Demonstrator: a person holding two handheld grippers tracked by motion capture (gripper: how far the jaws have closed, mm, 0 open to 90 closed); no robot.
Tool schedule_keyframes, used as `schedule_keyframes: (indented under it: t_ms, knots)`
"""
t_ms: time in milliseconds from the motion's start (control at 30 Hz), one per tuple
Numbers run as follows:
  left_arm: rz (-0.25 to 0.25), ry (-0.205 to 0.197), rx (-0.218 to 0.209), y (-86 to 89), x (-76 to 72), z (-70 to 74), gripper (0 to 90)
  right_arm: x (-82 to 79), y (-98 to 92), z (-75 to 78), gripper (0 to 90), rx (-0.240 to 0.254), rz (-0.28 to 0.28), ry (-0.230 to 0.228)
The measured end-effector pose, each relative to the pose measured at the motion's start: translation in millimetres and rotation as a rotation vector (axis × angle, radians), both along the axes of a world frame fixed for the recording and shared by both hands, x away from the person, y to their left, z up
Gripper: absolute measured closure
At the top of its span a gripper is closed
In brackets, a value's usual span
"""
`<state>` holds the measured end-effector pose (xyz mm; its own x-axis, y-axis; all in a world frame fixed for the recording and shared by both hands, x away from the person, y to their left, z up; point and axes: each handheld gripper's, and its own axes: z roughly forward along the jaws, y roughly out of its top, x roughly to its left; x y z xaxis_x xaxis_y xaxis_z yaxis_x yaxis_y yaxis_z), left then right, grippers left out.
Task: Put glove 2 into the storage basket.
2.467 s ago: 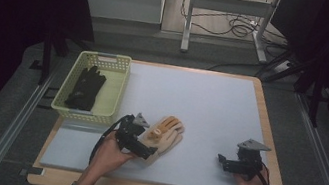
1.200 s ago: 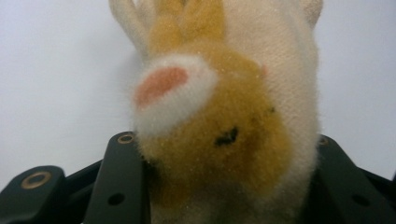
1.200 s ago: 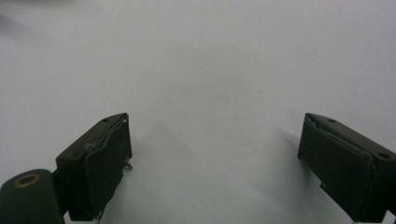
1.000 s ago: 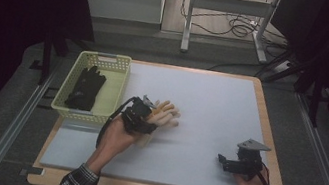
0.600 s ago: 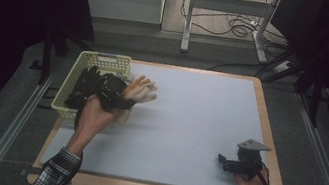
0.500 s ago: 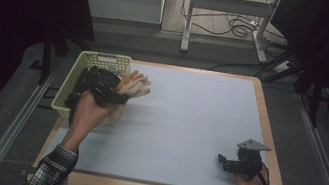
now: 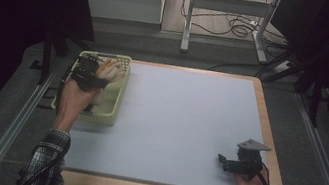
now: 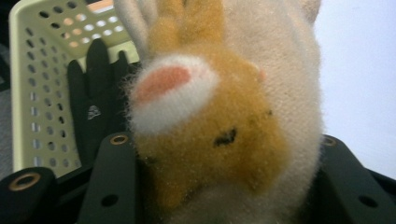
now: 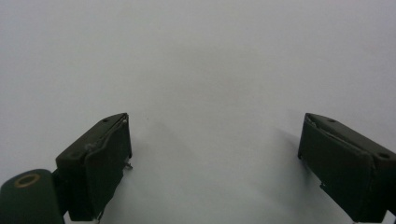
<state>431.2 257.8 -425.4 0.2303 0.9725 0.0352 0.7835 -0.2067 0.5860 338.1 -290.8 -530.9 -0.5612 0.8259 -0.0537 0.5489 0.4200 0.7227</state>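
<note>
At the near right corner of the table (image 7: pixel 187 126) the right gripper (image 7: pixel 226 162) rests low over the bare white top with its jaws spread wide and nothing between them. Farther off at the left, the left gripper (image 7: pixel 97 75) is clamped on a fuzzy cream-and-tan glove (image 8: pixel 224 116), held above the pale green basket (image 7: pixel 113 99). A black glove (image 8: pixel 95 98) lies inside that basket, under the held one.

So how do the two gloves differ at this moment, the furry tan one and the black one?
The tan glove is fuzzy, cream and orange-brown, and clamped in the left gripper above the basket. The black glove is smooth, dark, and lies loose inside the basket. Both are over or in the same basket.
</note>
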Motion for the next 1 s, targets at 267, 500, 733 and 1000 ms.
schedule_keyframes:
  t_ms: [267, 500, 733, 1000]
  knots:
    - [0.033, 0.04, 0.01, 3.2, 26.2, -20.6, 49.9, 0.0, 0.0, 0.0, 9.4, 0.0, 0.0, 0.0]
    - [0.037, 0.065, 0.016, -4.4, 44.1, -33.6, 49.2, 0.0, -0.1, 0.0, 9.4, 0.0, 0.001, -0.001]
    - [0.06, 0.126, 0.007, -4.5, 57.4, -46.5, 48.9, 0.1, -0.1, 0.0, 9.4, 0.001, 0.001, -0.001]
    - [0.042, 0.172, 0.02, -14.8, 68.2, -64.2, 47.4, 0.0, -0.1, 0.0, 9.4, 0.001, 0.002, -0.001]
